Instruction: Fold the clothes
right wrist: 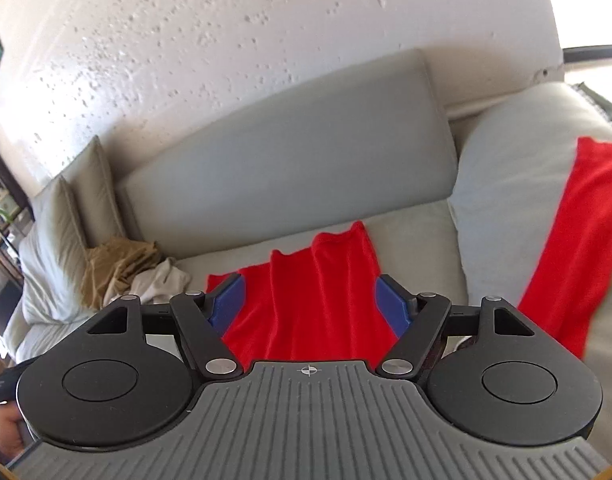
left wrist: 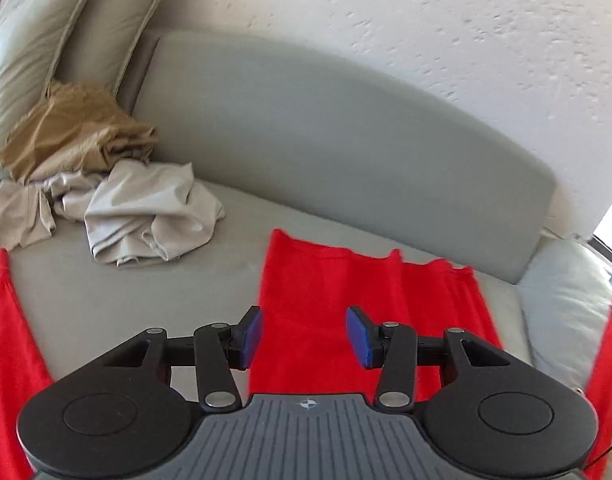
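A red garment (left wrist: 345, 300) lies spread on the grey sofa seat (left wrist: 126, 288), its far edge wavy. My left gripper (left wrist: 304, 334) hovers above its near part, open, with nothing between the blue pads (left wrist: 253, 334). More red cloth (left wrist: 6, 340) shows at the left edge and at the right edge. In the right wrist view the same red garment (right wrist: 309, 300) lies below my right gripper (right wrist: 309, 306), which stands wide open and holds nothing. A red cloth (right wrist: 577, 248) drapes over the sofa arm (right wrist: 505, 200) on the right.
A crumpled tan garment (left wrist: 78, 128) and a pale beige one (left wrist: 146, 212) are heaped at the sofa's left end, against two cushions (left wrist: 46, 40). The grey backrest (left wrist: 325, 132) and a rough white wall (left wrist: 425, 20) rise behind. A hand (right wrist: 8, 428) shows at lower left.
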The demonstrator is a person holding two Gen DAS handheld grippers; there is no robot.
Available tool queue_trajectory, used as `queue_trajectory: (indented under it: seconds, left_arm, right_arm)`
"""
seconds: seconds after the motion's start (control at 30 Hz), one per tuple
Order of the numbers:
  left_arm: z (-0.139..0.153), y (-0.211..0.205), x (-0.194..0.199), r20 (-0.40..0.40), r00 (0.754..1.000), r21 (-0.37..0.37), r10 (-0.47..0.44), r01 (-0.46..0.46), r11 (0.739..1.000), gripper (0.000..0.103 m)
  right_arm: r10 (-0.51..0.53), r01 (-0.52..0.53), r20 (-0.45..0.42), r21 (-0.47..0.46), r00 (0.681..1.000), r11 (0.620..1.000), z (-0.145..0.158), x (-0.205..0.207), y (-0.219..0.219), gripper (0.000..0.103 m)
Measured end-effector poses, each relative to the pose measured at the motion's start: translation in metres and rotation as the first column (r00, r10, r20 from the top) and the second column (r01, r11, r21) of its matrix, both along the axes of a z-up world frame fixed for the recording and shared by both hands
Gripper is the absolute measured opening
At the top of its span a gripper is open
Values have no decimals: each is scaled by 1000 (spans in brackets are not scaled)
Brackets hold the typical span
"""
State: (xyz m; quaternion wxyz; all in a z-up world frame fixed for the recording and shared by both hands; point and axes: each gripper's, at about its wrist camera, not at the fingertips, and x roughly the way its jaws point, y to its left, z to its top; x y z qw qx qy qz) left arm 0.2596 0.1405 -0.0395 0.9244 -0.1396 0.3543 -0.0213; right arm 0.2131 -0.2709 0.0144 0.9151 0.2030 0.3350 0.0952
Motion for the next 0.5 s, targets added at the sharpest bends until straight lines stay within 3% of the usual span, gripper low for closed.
queue_trajectory:
  seconds: [0.13,0.23,0.33,0.5]
  left_arm:
    - [-59,22,68,-92,995,-41,49,-53,998,43]
    - [-82,22,107,-102,994,-3,45,-46,999,43]
    - [-96,22,142,-95,995,-14,12,-13,1000,43]
    - [-93,6,171,-13,995,71,-101,101,992,42]
  right_arm:
    - [-10,8,-104,-12,995,1000,-73,89,-4,64]
    - [-8,8,-128,2,992,1000,-120,140,-9,64]
    - [-21,32,-152,69,988,997,-158,188,-18,64]
    - [-43,59,-102,163,994,985,-188,241,-26,64]
